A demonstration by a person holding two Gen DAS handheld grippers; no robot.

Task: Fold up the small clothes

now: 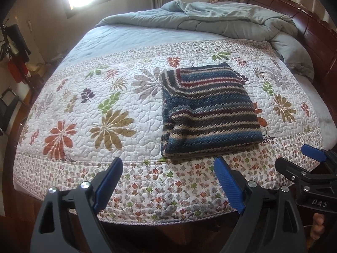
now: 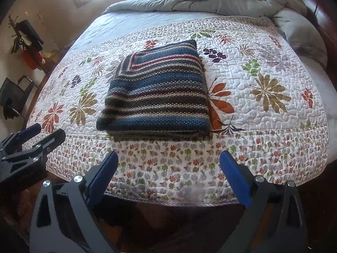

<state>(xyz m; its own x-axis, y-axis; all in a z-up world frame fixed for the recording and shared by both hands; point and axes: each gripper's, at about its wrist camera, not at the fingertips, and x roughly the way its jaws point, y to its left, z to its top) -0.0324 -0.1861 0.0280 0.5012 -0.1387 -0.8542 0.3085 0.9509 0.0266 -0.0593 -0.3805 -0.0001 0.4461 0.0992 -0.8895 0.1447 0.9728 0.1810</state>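
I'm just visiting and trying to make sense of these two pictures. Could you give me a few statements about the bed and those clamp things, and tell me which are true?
1. The striped knit garment lies folded on the floral quilt. True.
2. The left gripper is clamped on the garment. False: its fingers are spread apart, short of it, holding nothing.
3. A rumpled grey-blue comforter is bunched at the far end of the bed. True.
4. The right gripper is shut. False: it is open and empty.
5. The garment hangs over the quilt's near edge. False: it lies wholly on the quilt.
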